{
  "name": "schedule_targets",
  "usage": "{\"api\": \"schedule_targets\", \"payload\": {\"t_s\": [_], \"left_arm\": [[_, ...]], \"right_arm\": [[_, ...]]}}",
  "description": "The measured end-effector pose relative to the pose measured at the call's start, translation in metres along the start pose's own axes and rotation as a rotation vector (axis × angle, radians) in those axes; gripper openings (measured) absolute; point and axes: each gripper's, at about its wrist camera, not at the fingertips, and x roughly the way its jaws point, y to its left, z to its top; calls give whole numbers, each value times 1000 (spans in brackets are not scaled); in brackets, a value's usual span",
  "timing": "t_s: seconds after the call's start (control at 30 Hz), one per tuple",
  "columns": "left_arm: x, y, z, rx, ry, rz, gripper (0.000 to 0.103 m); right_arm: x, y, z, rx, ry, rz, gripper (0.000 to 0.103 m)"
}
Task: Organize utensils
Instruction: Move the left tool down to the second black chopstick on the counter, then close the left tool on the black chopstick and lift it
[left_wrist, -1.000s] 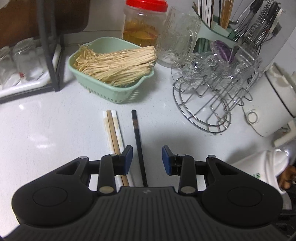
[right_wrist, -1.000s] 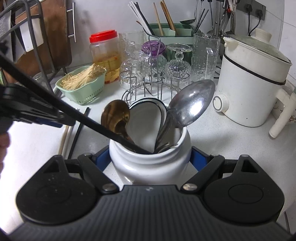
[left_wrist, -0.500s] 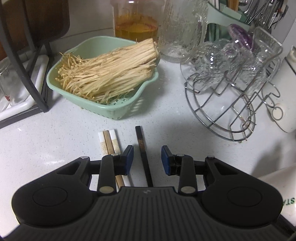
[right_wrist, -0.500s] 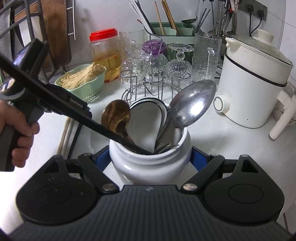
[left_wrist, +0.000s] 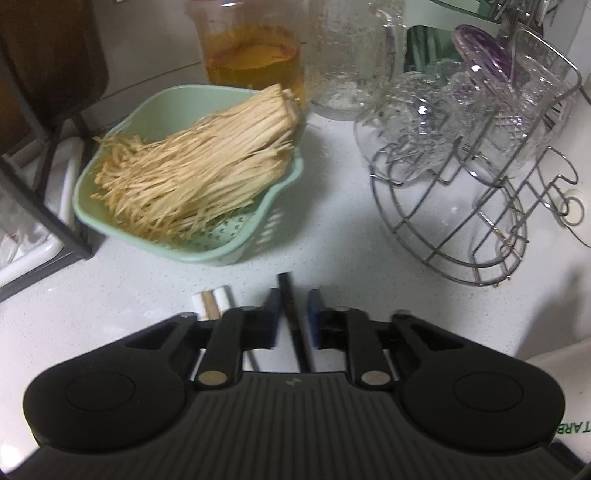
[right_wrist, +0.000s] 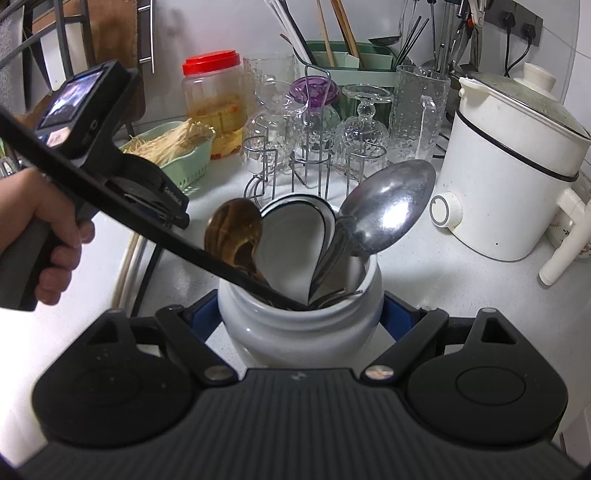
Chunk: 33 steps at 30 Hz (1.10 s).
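Observation:
On the white counter a black chopstick (left_wrist: 286, 291) runs between the blue pads of my left gripper (left_wrist: 292, 317). The jaws are closing on it, and a thin gap still shows on each side. A few pale chopsticks (left_wrist: 212, 304) lie just left of it, partly under the left finger. My right gripper (right_wrist: 301, 314) is shut on a white ceramic jar (right_wrist: 295, 336). The jar holds a steel spoon (right_wrist: 388, 206), a brown spoon (right_wrist: 234, 230), a white spoon (right_wrist: 295, 240) and another long black chopstick (right_wrist: 147, 232) that leans out to the left.
A green colander of pale strands (left_wrist: 184, 177) sits just beyond the chopsticks, with a wire rack of glasses (left_wrist: 461, 206) to its right. A red-lidded jar (right_wrist: 212, 103), a utensil caddy (right_wrist: 343, 62) and a white cooker (right_wrist: 509, 184) line the back. A hand (right_wrist: 48, 251) grips the left handle.
My left gripper has moved forward and down along the black chopstick towards the colander, and its jaws have narrowed around it. The right gripper and the jar have not moved.

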Motion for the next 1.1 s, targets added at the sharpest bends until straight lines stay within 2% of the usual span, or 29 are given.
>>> {"api": "schedule_targets", "payload": {"t_s": [0.23,0.43,0.8,1.1], "left_arm": [[0,-8,5,51,-8,11,9],[-16,-9,8,42,-33,-24,7],[-100,-3,6,36,-171,-104,7],[-162,-7,-19,36,-252,-172,7]], "right_arm": [[5,3,4,-16,21,-12,91],[8,2,6,-15,33,-9,91],[13,4,4,3,11,-29,91],[14,5,2,8,-11,-39,91]]}}
